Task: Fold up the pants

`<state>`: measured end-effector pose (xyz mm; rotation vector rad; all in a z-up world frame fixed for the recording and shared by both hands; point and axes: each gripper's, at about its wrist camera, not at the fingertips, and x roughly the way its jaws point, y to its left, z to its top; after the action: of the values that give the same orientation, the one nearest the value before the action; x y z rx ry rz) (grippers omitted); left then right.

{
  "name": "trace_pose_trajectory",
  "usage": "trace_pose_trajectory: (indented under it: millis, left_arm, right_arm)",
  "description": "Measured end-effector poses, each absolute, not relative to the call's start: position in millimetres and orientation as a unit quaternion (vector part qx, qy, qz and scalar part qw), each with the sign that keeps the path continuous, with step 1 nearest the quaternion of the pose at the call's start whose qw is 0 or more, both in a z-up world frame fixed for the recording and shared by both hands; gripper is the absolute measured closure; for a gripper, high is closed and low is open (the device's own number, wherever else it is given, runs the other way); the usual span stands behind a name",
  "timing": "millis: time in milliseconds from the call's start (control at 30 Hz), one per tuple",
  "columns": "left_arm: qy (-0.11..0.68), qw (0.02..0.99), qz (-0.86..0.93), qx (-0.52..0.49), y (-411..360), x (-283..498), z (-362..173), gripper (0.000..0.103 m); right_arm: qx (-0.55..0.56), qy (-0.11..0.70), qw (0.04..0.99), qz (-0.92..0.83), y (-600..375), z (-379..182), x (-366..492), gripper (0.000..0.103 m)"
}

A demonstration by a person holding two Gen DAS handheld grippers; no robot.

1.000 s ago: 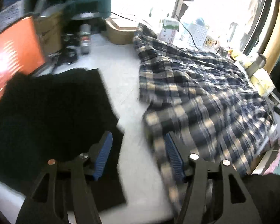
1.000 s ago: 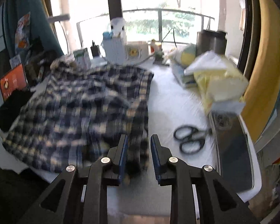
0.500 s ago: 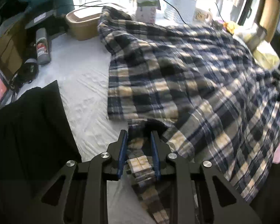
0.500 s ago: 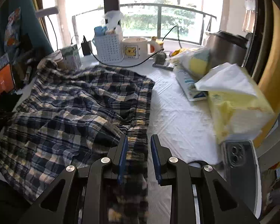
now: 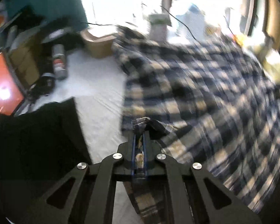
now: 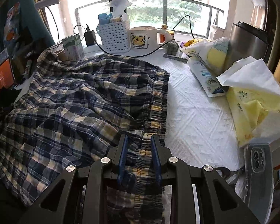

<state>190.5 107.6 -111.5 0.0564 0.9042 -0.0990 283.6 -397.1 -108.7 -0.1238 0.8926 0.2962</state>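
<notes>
The plaid pants (image 6: pixel 84 100) in navy, cream and yellow lie spread and rumpled on a white table cover (image 6: pixel 194 123). In the left wrist view they (image 5: pixel 205 93) fill the right side, blurred. My left gripper (image 5: pixel 139 134) is shut on a bunched hem of the pants and holds it up. My right gripper (image 6: pixel 139 140) straddles the elastic waistband (image 6: pixel 158 102) at its near end, its blue pads a narrow gap apart with the fabric between them.
A black cloth (image 5: pixel 37 134) lies left of the pants. A spray can (image 5: pixel 59 61), brown box (image 5: pixel 100 43) and orange screen (image 5: pixel 3 89) stand at left. A white basket (image 6: pixel 114 35), mug (image 6: pixel 145 37), tissue pack (image 6: pixel 255 102), phone (image 6: pixel 259 175) and kettle (image 6: pixel 246 43) crowd the back and right.
My left gripper went from wide open beside the pants to shut on their hem, then lifted it. My right gripper moved forward along the waistband edge.
</notes>
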Motion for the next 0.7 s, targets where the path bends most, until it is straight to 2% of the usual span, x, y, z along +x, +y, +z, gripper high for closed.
trace_pose_trajectory:
  millis: [200, 300, 433, 700]
  left_arm:
    - [0.419, 0.908, -0.007, -0.006, 120.6, 201.8, -111.6, 0.097]
    - [0.425, 0.904, 0.011, -0.039, 132.1, 211.1, -123.6, 0.097]
    - [0.434, 0.899, 0.051, -0.019, 137.3, 212.1, -136.3, 0.098]
    - [0.452, 0.889, 0.021, -0.064, 176.2, 211.9, -116.7, 0.098]
  right_arm:
    - [-0.064, 0.424, 0.887, 0.17, -378.0, -104.5, 279.5, 0.076]
    - [-0.097, 0.451, 0.87, 0.172, -362.4, -125.7, 281.9, 0.076]
    - [-0.092, 0.459, 0.868, 0.169, -364.3, -132.8, 281.9, 0.077]
    - [-0.087, 0.459, 0.87, 0.155, -381.3, -117.6, 278.1, 0.078]
